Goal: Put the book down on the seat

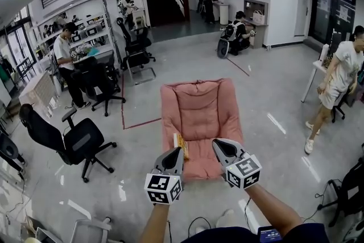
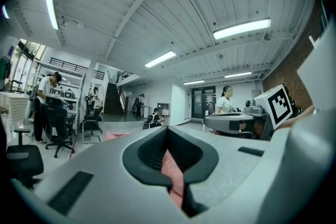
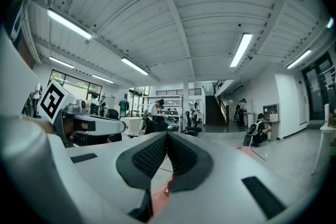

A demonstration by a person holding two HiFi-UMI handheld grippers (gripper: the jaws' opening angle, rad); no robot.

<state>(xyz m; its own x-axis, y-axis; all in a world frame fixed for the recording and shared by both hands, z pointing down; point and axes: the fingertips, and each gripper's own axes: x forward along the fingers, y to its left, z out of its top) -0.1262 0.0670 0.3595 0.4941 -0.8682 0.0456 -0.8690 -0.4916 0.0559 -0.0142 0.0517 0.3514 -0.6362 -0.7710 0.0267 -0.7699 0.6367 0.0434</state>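
Note:
A pink padded seat [image 1: 199,116] lies on the floor in the middle of the head view. A thin yellow-orange book [image 1: 181,145] rests at the seat's front left, just past my left gripper's tip. My left gripper [image 1: 177,152] hovers level over the seat's front edge, jaws shut with nothing between them. My right gripper [image 1: 219,145] is beside it, over the front right, also shut and empty. In the left gripper view the gripper [image 2: 168,129] shows closed tips with only pink seat in the gap below them. The right gripper view shows the same: gripper [image 3: 167,135], tips together. No book shows in either gripper view.
Black office chairs [image 1: 77,142] stand left of the seat, with more by the desks [image 1: 102,85]. A person [image 1: 336,79] stands at the right near a white table. A red line [image 1: 136,122] marks the floor. Dark cables [image 1: 200,222] lie near my feet.

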